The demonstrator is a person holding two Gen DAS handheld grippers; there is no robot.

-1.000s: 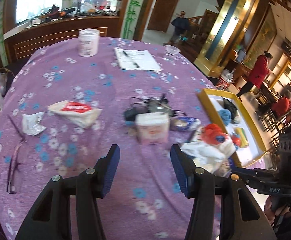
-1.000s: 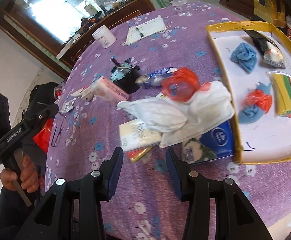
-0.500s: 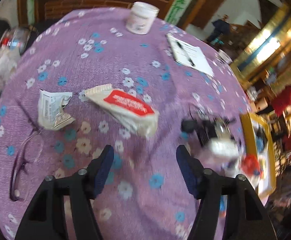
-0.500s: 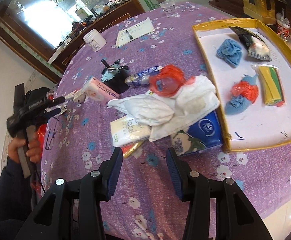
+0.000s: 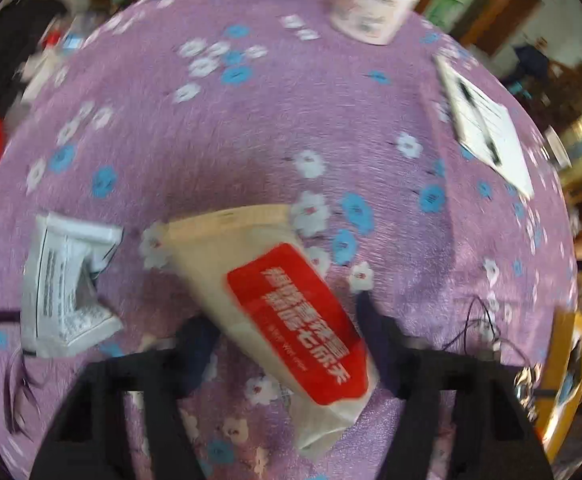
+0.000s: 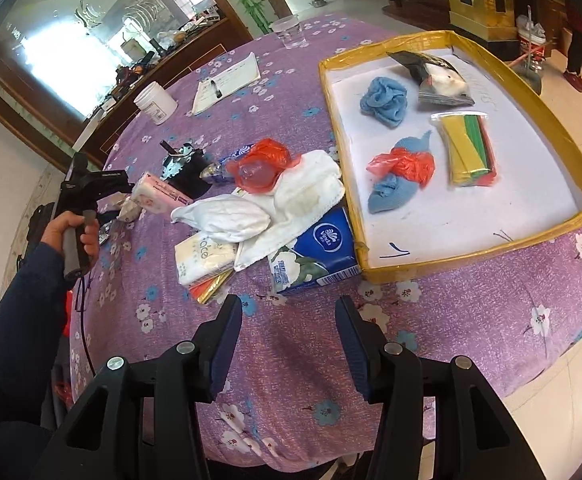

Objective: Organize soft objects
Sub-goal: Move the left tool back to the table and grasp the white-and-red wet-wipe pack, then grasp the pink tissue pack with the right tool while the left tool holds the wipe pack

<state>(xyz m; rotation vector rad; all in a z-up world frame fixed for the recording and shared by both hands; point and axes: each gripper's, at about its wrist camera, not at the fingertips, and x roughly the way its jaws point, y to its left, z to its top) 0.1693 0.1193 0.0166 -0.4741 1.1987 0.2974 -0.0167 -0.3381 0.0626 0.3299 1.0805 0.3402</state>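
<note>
In the left wrist view, a cream soft packet with a red label [image 5: 287, 312] lies on the purple flowered tablecloth [image 5: 291, 120], between the open fingers of my left gripper [image 5: 287, 332]; the view is blurred. In the right wrist view, my right gripper [image 6: 289, 340] is open and empty above the cloth, short of a pile: a blue tissue pack [image 6: 319, 252], white towels [image 6: 287, 204], a red bag [image 6: 261, 166], a white tissue pack [image 6: 205, 256]. The yellow-rimmed tray [image 6: 479, 252] at right holds blue cloths, a red bag and packets. My left gripper [image 6: 91, 184] shows far left there.
A crumpled white paper wrapper [image 5: 63, 284] lies left of the cream packet. A white jar [image 5: 375, 4] and a notepad with a pen [image 5: 487, 124] stand farther back. A pink tissue pack [image 6: 163, 196] and a black gadget [image 6: 183, 164] lie by the pile.
My left gripper has swung left and moved down close over the cream packet, which now lies between its fingers. My right gripper has stayed nearly still, pulled back slightly.
</note>
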